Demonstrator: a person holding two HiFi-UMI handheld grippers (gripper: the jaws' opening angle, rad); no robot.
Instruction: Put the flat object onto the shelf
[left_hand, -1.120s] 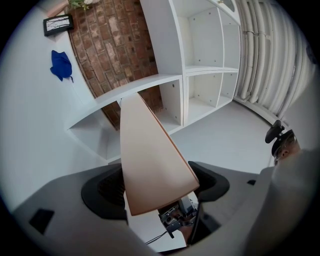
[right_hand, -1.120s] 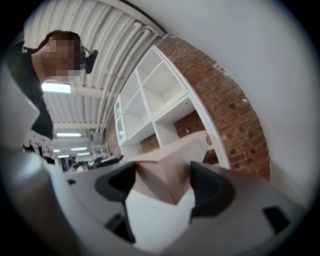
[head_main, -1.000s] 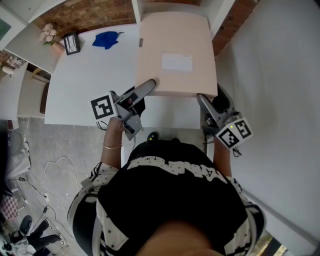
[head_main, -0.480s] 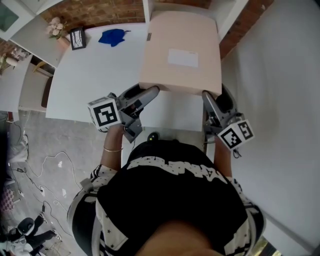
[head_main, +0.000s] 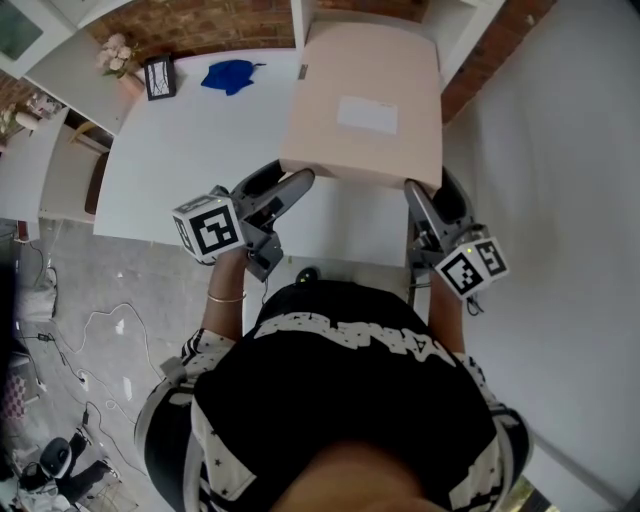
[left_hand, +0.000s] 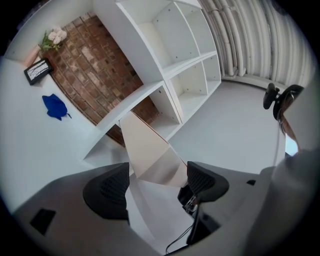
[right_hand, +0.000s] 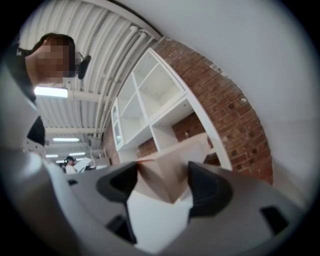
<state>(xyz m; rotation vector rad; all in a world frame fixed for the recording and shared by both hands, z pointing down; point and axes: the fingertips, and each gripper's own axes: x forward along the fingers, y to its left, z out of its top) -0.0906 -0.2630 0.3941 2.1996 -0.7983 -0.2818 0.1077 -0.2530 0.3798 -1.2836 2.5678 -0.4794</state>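
Hovering above the worktop's (head_main: 200, 150) far right corner in the head view, the flat object (head_main: 365, 105) is lifted but not yet shelved.

In the left gripper view, the left tool (left_hand: 157, 185) clamps one near corner, with the shelf (left_hand: 172, 55) ahead.

In the right gripper view, the right tool's (right_hand: 162, 187) jaws are closing on the other corner.

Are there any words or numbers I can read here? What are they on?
No text here can be read.
On the box, the white label: blank or too small to read.
On the table, the picture frame: its marks are too small to read.
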